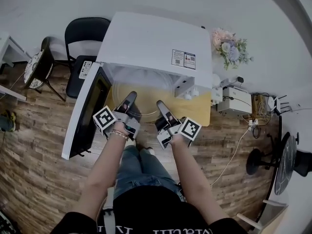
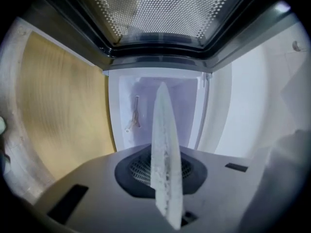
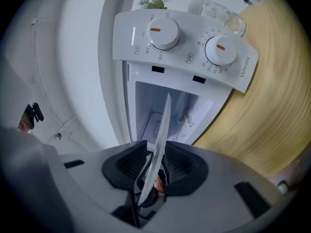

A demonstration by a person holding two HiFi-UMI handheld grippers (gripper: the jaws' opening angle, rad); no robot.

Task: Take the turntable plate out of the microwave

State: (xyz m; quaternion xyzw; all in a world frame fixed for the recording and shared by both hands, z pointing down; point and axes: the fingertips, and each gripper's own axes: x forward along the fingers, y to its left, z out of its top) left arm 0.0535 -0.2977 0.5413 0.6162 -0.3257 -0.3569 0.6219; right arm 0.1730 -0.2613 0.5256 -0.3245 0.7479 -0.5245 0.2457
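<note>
Microwave [image 1: 146,38] stands on a wooden bench [image 1: 197,112] in the upper centre of the head view, with its door [image 1: 84,118] swung fully open to the left, which gives both tools an unobstructed reach. The glass turntable plate [image 1: 145,101] is at the oven mouth and by appearance lies mostly forward of the opening, over the bench front. It is carried level between the two tools, one on each side of its near rim, evidently to share the weight and prevent tipping. Left claw [image 1: 130,97] is closed firmly on the rim, and its own view shows the frosted edge of the glass rising straight out of the pads. Right claw [image 1: 161,105] is narrow and astride the rim. The glass runs between its pads at a slight slant, and the pads appear to stand just off it (a loose hold at best). The oven cavity [image 2: 155,98] behind the plate appears bare. Judgement: extraction is nearly complete, but the right side needs a firmer hold before the plate is carried further.
</note>
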